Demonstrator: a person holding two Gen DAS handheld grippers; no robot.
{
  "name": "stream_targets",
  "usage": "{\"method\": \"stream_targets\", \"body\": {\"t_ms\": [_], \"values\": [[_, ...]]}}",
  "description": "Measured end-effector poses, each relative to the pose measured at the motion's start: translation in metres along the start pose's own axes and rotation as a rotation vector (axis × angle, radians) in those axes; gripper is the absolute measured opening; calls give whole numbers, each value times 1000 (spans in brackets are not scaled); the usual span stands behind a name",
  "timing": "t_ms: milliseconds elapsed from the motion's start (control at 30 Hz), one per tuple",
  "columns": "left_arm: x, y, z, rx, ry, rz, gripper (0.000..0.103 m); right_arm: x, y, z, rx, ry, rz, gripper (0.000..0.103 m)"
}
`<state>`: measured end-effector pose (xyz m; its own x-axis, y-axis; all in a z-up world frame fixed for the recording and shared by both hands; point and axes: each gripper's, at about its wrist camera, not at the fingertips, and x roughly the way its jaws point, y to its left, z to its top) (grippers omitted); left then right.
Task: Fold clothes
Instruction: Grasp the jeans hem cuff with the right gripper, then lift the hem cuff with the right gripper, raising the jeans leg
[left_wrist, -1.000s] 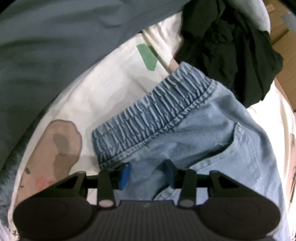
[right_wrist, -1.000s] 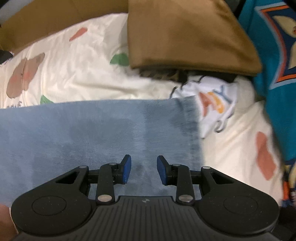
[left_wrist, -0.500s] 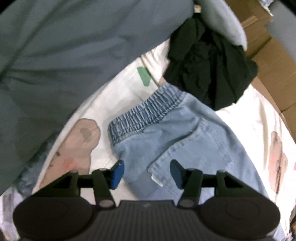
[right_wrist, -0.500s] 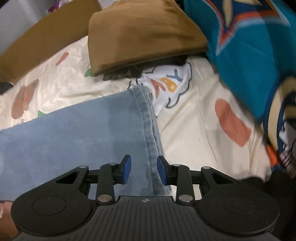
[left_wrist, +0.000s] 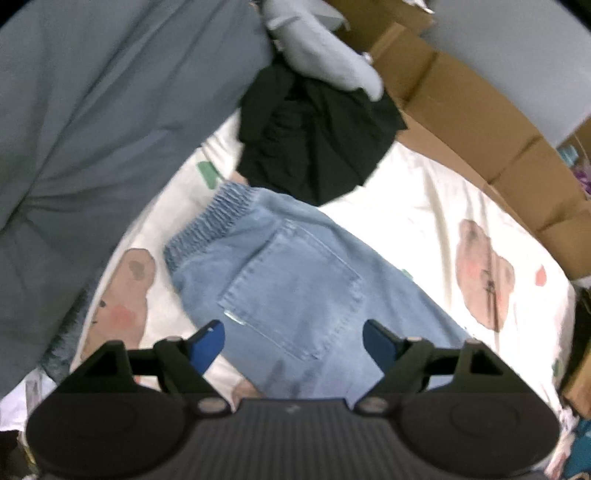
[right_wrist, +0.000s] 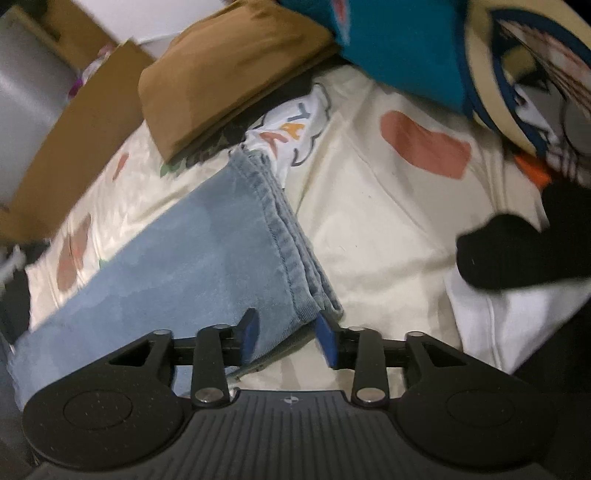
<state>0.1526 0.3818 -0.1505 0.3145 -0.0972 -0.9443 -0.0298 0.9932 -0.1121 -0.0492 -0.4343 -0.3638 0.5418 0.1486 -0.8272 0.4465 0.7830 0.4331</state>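
Your left gripper (left_wrist: 293, 338) hangs above the jeans (left_wrist: 295, 280) with its jaws spreading wide and nothing between the pads; its camera alone shows you the elastic waistband (left_wrist: 214, 221) and back pocket (left_wrist: 291, 291), with a black garment (left_wrist: 314, 140) lying just beyond the waistband and a grey cloth (left_wrist: 103, 122) filling the upper left. Your right gripper (right_wrist: 288, 338) is also opening, and its view alone shows the leg hems (right_wrist: 291, 243): the stacked hem corner sits between the blue pads, though you cannot tell whether either pad touches it. Jeans lie flat on the cream printed sheet (right_wrist: 384, 206). Beyond the hems sits a folded brown garment (right_wrist: 225, 77). Motion blur smears the teal fabric (right_wrist: 402, 48) at top right.
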Motion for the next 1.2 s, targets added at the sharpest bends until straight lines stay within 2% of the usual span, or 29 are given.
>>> {"method": "stream_targets", "body": {"t_ms": [33, 133, 400, 500, 633, 733, 833, 1000, 1200], "values": [[-2, -3, -3, 6, -1, 3, 86, 0, -4, -2, 29, -10, 21, 58], [-7, -10, -11, 21, -4, 2, 87, 7, -15, -5, 90, -14, 47, 62], [-14, -7, -37, 33, 29, 34, 87, 45, -38, -10, 208, 2, 91, 62], [-17, -1, -43, 54, 41, 82, 87, 59, -42, -8, 231, -2, 111, 62], [-24, 15, -40, 32, 31, 138, 87, 62, -49, -8, 285, -28, 163, 63], [-28, 23, -37, 21, 24, 174, 87, 57, -49, -8, 271, -21, 202, 62], [-34, 25, -37, 15, 13, 182, 87, 50, -45, -7, 237, -9, 259, 59], [-33, 20, -39, 34, 21, 191, 87, 35, -39, -4, 211, -38, 358, 59], [-24, 7, -46, 73, 46, 192, 87, 52, -43, 3, 225, -17, 285, 59]]}}
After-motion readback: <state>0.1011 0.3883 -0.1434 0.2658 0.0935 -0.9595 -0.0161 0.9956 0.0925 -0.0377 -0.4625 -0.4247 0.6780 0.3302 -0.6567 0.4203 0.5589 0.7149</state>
